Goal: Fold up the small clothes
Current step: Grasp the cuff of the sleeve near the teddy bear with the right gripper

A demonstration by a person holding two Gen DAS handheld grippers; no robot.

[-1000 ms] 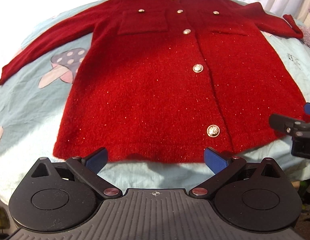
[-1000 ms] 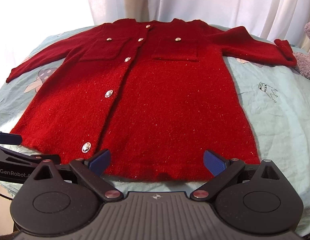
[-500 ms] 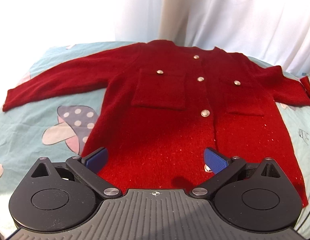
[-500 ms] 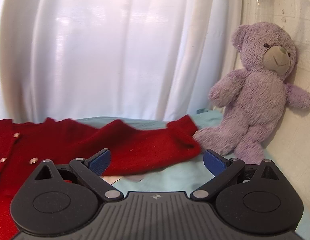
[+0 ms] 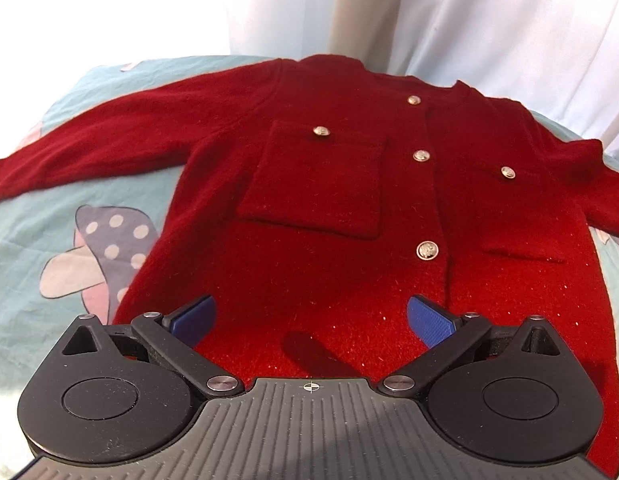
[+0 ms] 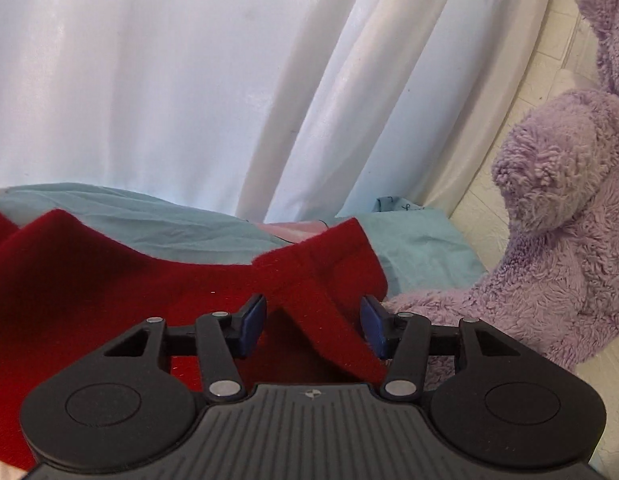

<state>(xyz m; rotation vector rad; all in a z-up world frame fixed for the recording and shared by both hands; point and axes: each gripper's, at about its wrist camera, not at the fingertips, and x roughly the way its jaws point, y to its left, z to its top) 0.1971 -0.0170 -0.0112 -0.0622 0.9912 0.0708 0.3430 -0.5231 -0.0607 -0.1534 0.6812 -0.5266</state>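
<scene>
Right claw is open partway around the red cardigan's sleeve cuff on the bed; pinch deep. Left claw, wide open and empty, hangs over the cardigan's front.

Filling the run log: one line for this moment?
left gripper: open over red cardigan | right gripper: open around sleeve cuff | unfolded

Cardigan hem hidden behind left gripper — teddy face cut off.
</scene>
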